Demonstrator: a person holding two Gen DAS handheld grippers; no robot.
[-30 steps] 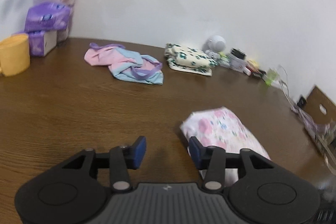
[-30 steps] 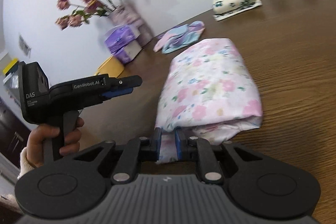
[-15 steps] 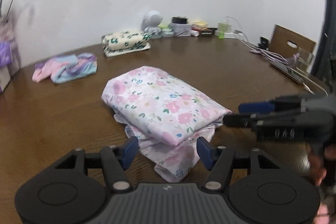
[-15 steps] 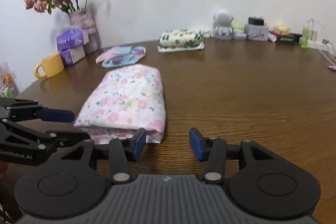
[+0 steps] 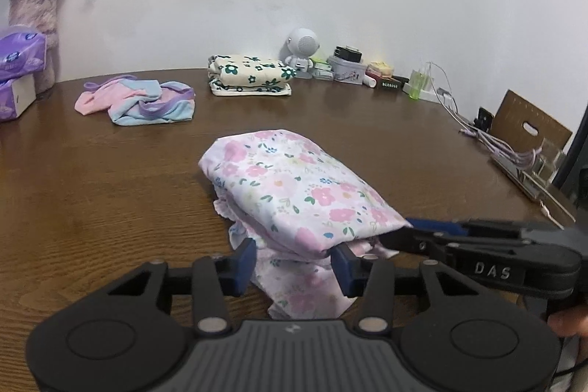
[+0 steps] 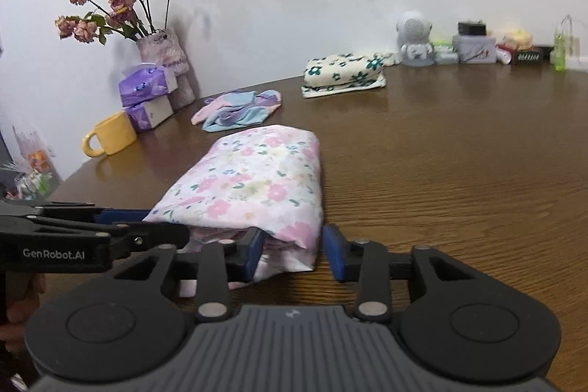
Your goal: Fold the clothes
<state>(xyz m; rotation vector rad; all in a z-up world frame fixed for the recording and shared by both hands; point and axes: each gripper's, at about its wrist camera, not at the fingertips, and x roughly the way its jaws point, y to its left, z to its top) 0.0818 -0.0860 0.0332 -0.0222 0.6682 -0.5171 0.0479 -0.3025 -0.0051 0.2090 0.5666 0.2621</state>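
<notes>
Vase of dried roses [image 6: 161, 46], purple tissue packs [image 6: 147, 87] and yellow mug [image 6: 110, 135] stand at the far left of the wooden table [image 6: 459, 164]. Pink-and-blue garment [image 5: 139, 98] lies crumpled beyond; cream floral garment [image 5: 250, 76] sits folded near the wall. Pink floral garment [image 5: 294, 193] lies folded mid-table. Left gripper [image 5: 294, 263] and right gripper [image 6: 294, 252] each straddle its near edge, jaws closing, fabric between pads not yet pressing.
</notes>
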